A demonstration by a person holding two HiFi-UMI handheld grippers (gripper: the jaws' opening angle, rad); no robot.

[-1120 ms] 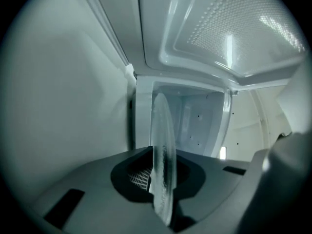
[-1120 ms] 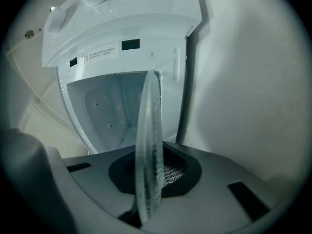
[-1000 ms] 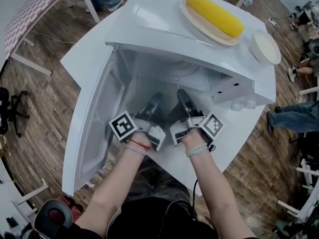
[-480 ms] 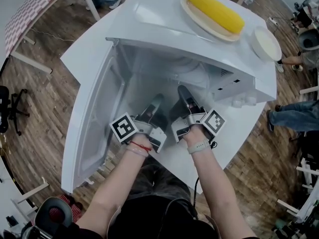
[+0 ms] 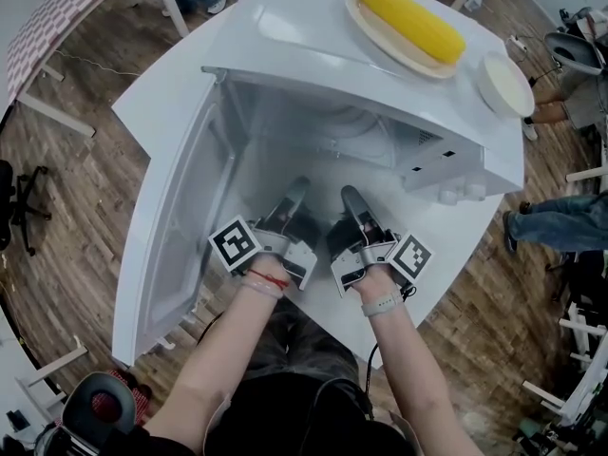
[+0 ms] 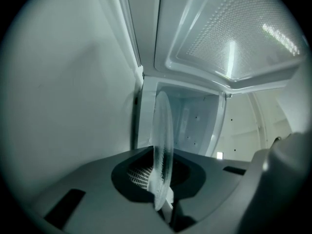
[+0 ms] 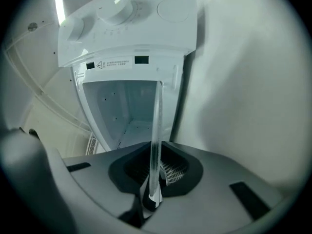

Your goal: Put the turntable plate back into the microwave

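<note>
Your turntable plate (image 6: pixel 162 145) stands edge-on, with your left gripper (image 5: pixel 296 196) and right gripper (image 5: pixel 350 199) each clamped on its rim, at the mouth of the open microwave (image 5: pixel 285 50). On top, at 1 o'clock, a plate (image 5: pixel 378 38) holds corn (image 5: pixel 410 25). A shallow white dish (image 5: pixel 505 88) sits at 2 o'clock.

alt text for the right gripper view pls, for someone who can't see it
The right gripper is shut on the rim of a clear glass turntable plate, seen edge-on as a thin upright strip. Straight ahead is the white microwave, its cavity open toward the plate, with round knobs on the panel at the top of the view.
</note>
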